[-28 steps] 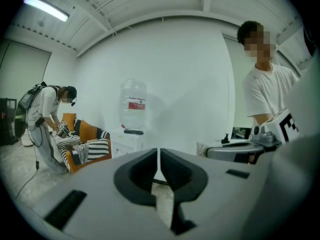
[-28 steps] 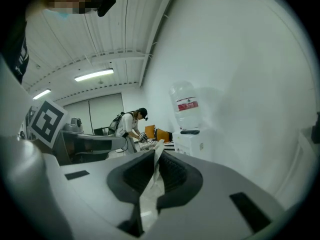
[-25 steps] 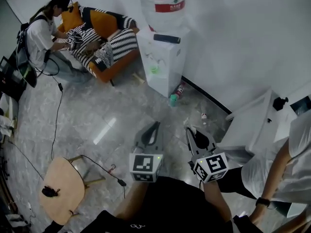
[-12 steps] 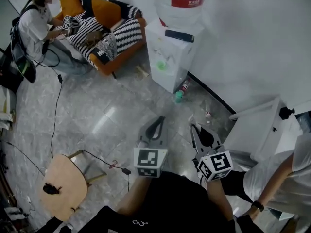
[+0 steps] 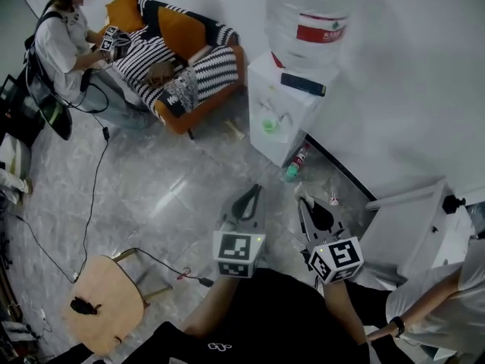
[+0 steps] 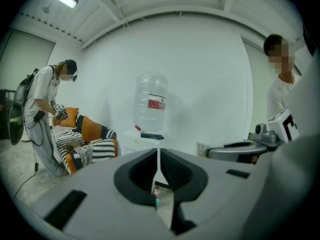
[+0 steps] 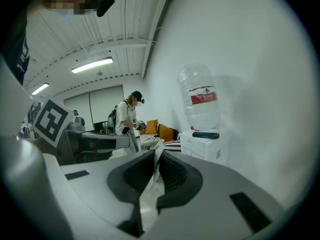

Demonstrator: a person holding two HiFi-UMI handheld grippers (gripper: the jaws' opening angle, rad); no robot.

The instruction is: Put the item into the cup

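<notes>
Through the head view I am looking down at a shiny grey stone floor (image 5: 167, 196). My left gripper (image 5: 250, 193) and my right gripper (image 5: 301, 203) are pointing up the frame, side by side near the lower middle. Each one is smooth grey plastic with a cube of black and white squares at its back. Above them a boxy white water stand (image 5: 282, 120) is holding a big clear round jug (image 5: 311, 21). A small bottle (image 5: 296, 162) is lying on the floor just below the stand. At the upper left a person (image 5: 64, 44) is bending by a soft orange sofa (image 5: 189, 67) with striped cushions. A round wooden stool (image 5: 106, 302) is sitting at the lower left.

Through the left gripper view I am seeing its two jaws pressed together at the tips, with nothing between the dark ridged pads.

Through the right gripper view I am seeing its jaws squeezing a thin, crinkly white paper (image 7: 151, 186). The paper is running down the middle between the pads, in the lower centre of the frame.
</notes>
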